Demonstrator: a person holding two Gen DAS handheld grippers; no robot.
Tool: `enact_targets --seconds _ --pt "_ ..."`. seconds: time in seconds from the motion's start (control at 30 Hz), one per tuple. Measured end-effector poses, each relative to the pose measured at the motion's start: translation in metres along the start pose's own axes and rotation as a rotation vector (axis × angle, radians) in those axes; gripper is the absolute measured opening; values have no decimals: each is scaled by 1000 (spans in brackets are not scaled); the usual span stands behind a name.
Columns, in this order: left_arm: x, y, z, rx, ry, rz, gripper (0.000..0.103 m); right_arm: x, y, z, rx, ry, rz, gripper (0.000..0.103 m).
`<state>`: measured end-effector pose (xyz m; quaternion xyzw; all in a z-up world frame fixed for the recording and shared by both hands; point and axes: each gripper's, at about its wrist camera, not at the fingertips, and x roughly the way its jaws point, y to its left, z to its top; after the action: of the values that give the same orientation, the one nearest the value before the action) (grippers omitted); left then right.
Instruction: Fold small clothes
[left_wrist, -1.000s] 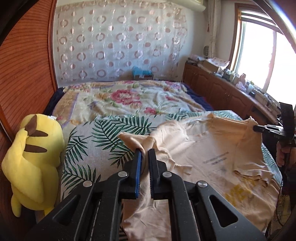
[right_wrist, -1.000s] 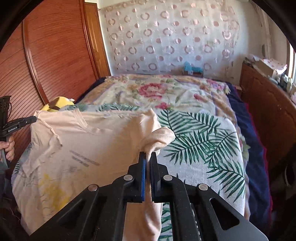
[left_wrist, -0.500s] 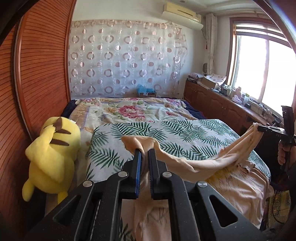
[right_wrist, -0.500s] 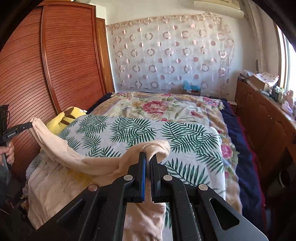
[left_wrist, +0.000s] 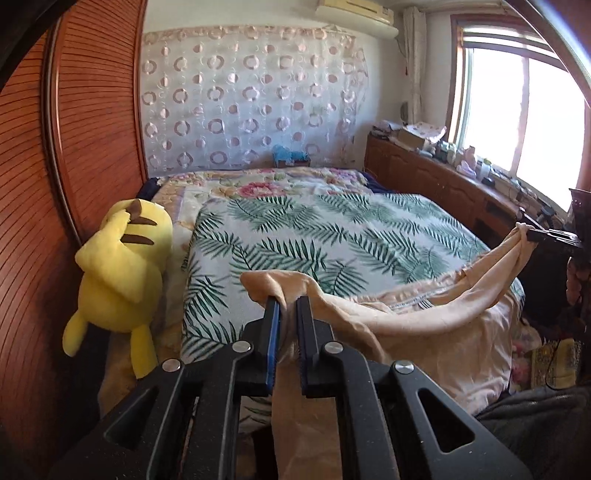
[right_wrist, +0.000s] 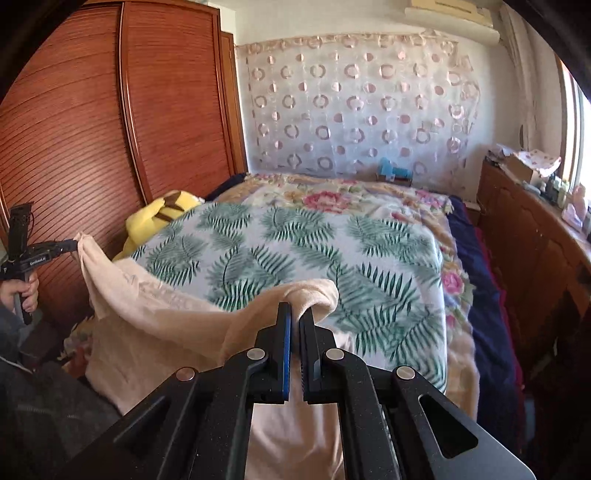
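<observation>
The left gripper (left_wrist: 287, 306) is squeezing a bunched corner of the peach shirt (left_wrist: 424, 332), with its jaws closed tight on the cloth. The right gripper (right_wrist: 295, 314) is pinching another corner of the same shirt (right_wrist: 155, 321), and its jaws are closed on the cloth too. The shirt is hanging between the two grippers like a saggy rope. The rest of it is drooping over the near edge of the bed (left_wrist: 332, 236), on the leafy cover. It is hard to tell which corners of the shirt are being held, because the cloth is all scrunched up.

A yellow plush toy (left_wrist: 122, 273) is sitting beside the bed, next to the wooden wardrobe (right_wrist: 110, 129), well apart from the shirt.

The step in hand looks like lifting the shirt to spread it out before folding. Next, the two grippers probably need to pull apart until the top edge is straight, then lay the shirt down flat on the leafy cover. Both grips must hold tight so no corner slips out.
</observation>
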<state>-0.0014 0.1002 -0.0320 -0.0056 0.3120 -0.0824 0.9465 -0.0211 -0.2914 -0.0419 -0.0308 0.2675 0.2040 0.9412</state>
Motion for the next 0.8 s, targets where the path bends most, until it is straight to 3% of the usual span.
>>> enact_targets --seconds 0.2,0.5,0.67,0.8 --pt "12 -9 -13 20 65 -14 9 20 -10 -21 47 109 -9 4" --pt "-6 -11 -6 52 18 -13 14 25 -13 -14 46 136 -26 4" --pt "-10 -7 2 49 -13 -33 38 21 -5 -25 37 151 -29 4" --pt "6 -1 6 25 -1 -53 44 20 -5 -24 28 156 -34 8"
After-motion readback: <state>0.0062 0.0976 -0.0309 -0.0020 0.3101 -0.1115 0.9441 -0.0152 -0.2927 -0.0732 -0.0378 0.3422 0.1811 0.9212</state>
